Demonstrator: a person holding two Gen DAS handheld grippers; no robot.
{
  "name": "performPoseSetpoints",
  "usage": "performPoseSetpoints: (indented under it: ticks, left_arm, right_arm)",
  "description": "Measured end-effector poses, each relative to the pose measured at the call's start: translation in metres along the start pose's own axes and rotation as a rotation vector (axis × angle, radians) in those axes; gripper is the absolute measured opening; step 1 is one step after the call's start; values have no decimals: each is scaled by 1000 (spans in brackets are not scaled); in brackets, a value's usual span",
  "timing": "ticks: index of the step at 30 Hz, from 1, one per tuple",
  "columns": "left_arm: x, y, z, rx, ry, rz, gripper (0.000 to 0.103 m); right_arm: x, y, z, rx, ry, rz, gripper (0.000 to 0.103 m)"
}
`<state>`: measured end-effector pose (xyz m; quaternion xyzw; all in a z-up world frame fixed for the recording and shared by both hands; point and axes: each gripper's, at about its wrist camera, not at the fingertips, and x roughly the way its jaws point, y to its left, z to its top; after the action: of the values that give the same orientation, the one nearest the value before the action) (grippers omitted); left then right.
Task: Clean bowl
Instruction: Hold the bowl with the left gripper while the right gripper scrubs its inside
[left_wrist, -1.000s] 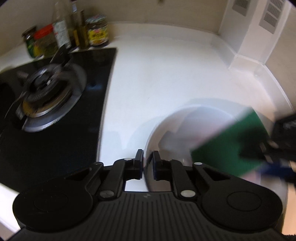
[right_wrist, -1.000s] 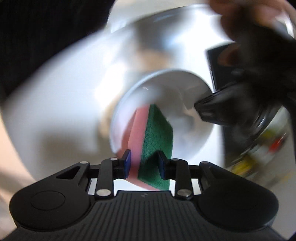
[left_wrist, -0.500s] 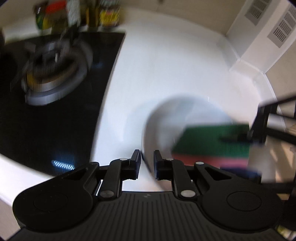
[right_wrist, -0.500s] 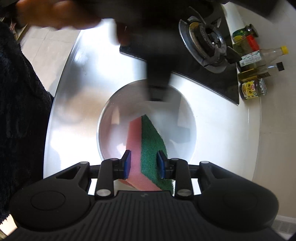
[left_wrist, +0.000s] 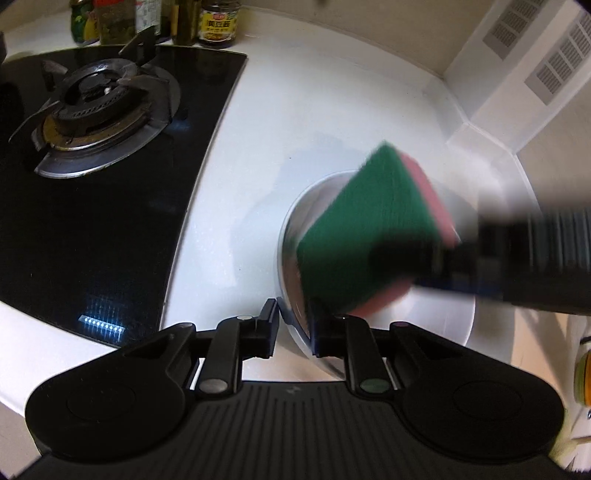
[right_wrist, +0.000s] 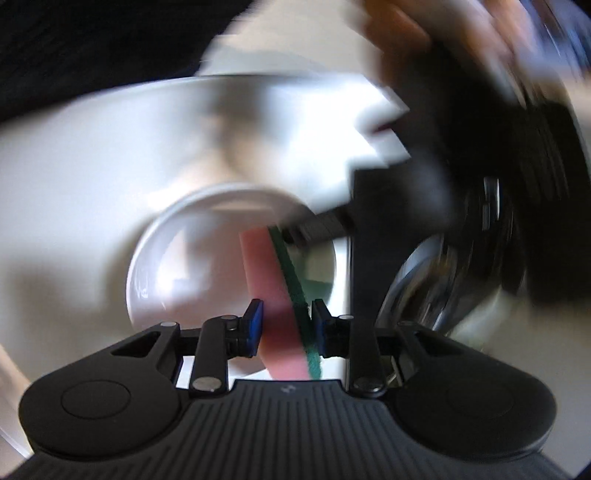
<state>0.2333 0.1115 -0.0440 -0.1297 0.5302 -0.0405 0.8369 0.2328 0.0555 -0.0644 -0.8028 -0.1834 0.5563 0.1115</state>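
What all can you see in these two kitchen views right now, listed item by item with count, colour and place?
round white bowl: one, white, on the counter right of the hob, its near rim between the left gripper's fingers
two-layer scouring sponge: one, green on pink, over the bowl, clamped in the right gripper
white countertop: one, white, under the bowl
black glass hob: one, black, left of the bowl
gas burner ring: one, metal, on the hob
jars and bottles: several, mixed colours, behind the hob at the wall; exact count unclear
vented wall panel: white, in the far right corner
left gripper: one, black, jaws on either side of the bowl's rim
right gripper: one, black with blue pads, holding the sponge
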Motion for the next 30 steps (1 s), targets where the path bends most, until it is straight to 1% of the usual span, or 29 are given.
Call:
performPoseSetpoints:
  ticks: [3,5,6,8,11,14,15,16,18,19,21,22,24,25,26,27,29,30]
  left_arm:
    - [1,4,1,15,-3,-1,20]
    - [1,6,2,10,-4,0,20]
    - [1,6,1,15,-6,4,21]
    - [1,6,1,16,-7,7,22]
    - [2,7,1,20,-8,7,25]
    - [2,8,2,20,-8,1,25]
    - [2,8,2,25,-10,4,25]
    - [3,6,2,39,-13,10,25]
    - [5,4,5,65,-19,24,23]
    - [7,2,6,78,-21,28,22]
    - [12,0,10,100,-19,30,20]
    - [14,0,12,107,-17,28,20]
    - [19,-3,16,130,-18,31,20]
    - [21,-6,18,146,-19,36,20]
    - [24,-10,21,162,-16,38,20]
    - [28,-14,24,178,-9,24,17]
    - [37,-20,28,205,6,8,17]
    - [42,-25,30,235,10,7,20]
  right_arm:
    - [6,5,-8,-95,-48,-53,22]
    - [10,2,-16,-72,-60,-56,23]
    - [10,0,-18,-50,-53,-41,24]
    - [8,-2,-17,-18,-27,-2,24]
    - [6,-3,-13,62,44,54,22]
    - [4,6,-10,159,127,105,21]
    - [3,6,-11,204,136,111,22]
    - [2,5,-11,254,139,122,22]
    - [-2,-5,-11,420,146,161,22]
    - [-5,-6,-12,464,151,177,22]
    - [-11,-12,-12,621,155,222,22]
    - [-15,-10,-14,672,154,233,22]
    - [-24,-14,-21,860,149,283,22]
    - [-29,-14,-26,931,145,300,22]
    - [-33,-19,-34,1077,136,349,22]
    - [-37,-20,-38,1122,128,368,22]
    - [-43,-25,-52,1292,89,447,22]
    - [-44,-27,-61,1393,43,491,22]
